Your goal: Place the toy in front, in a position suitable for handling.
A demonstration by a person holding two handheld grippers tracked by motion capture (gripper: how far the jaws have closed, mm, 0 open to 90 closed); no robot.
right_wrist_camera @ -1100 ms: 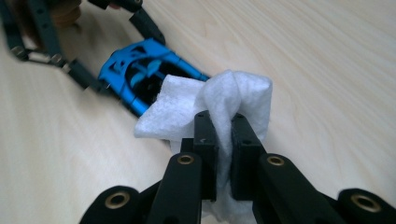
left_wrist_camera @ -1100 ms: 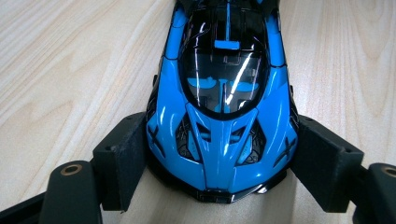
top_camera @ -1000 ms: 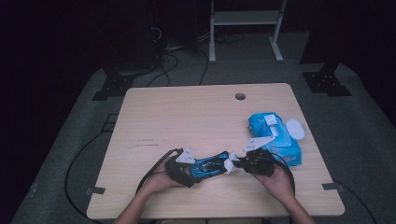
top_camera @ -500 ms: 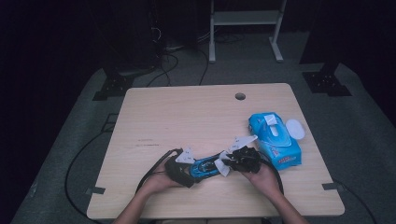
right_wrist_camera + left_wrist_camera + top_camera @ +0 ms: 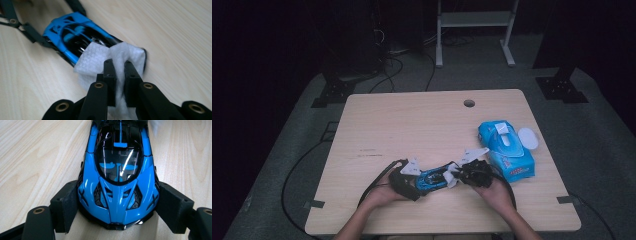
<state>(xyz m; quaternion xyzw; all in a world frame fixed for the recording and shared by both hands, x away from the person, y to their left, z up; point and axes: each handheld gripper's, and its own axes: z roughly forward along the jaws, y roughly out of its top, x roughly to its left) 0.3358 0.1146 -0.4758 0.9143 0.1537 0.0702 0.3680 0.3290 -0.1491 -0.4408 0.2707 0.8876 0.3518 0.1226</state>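
Toy car (image 5: 117, 177), blue and black, is set on the wooden table (image 5: 422, 125) near its front edge and is clamped at one end between the pads of the left gripper (image 5: 117, 212). A white wipe (image 5: 117, 57) is pinched in the nearly closed right gripper (image 5: 118, 72) and is pressed against the car's other end. A blue wipe pack (image 5: 507, 150) is seen just beside the right hand (image 5: 497, 192).

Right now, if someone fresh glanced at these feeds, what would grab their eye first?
The glossy blue toy car, clamped at its nose between the left gripper pads near the table's front edge. Next, the white wipe pinched in the right gripper, draped over the car's other end. Then the blue wipes pack, lid open, at the right.
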